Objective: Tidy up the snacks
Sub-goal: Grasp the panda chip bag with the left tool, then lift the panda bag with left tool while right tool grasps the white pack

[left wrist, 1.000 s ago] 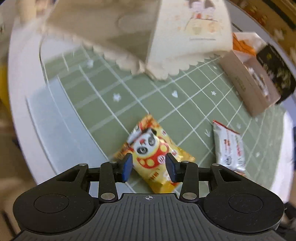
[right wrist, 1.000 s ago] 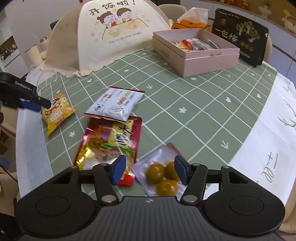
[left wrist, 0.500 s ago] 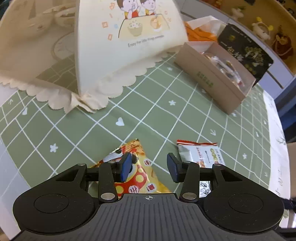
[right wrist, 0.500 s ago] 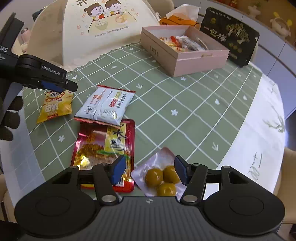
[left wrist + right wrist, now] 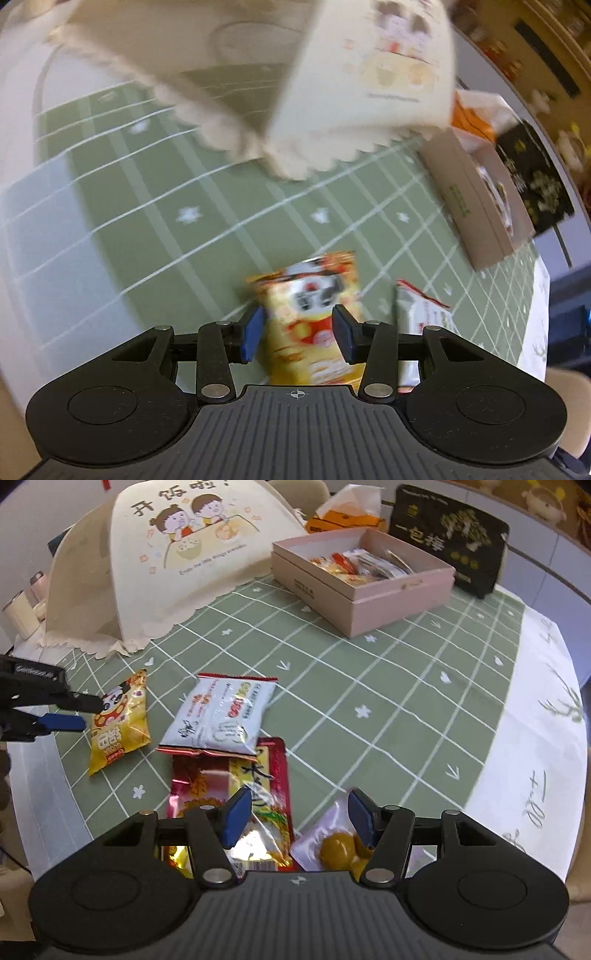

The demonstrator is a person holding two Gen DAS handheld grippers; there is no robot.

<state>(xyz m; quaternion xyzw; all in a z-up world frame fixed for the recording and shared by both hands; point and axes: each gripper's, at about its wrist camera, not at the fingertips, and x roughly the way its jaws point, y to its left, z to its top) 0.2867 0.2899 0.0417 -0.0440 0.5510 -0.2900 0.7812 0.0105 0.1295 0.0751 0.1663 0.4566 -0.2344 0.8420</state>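
A yellow panda snack bag (image 5: 314, 317) (image 5: 120, 723) lies on the green checked cloth. My left gripper (image 5: 297, 332) is open, its jaws either side of the bag; it also shows in the right wrist view (image 5: 79, 712) at the bag's left edge. A white snack bag (image 5: 221, 712) (image 5: 424, 325) lies beside it, overlapping a red packet (image 5: 236, 794). My right gripper (image 5: 297, 821) is open and empty over the red packet and a clear pouch of yellow balls (image 5: 340, 845). A pink box (image 5: 365, 579) (image 5: 476, 206) at the back holds several snacks.
A cream mesh food cover (image 5: 177, 561) (image 5: 332, 81) stands at the back left. A black box (image 5: 450, 535) and an orange tissue pack (image 5: 343, 517) are behind the pink box. Cups (image 5: 22, 616) stand at the far left. The cloth's white border (image 5: 535, 768) runs along the right.
My left gripper swung about and has come back down over the panda bag, jaws still open. My right gripper stayed over the red packet and pouch, with a small shift of view.
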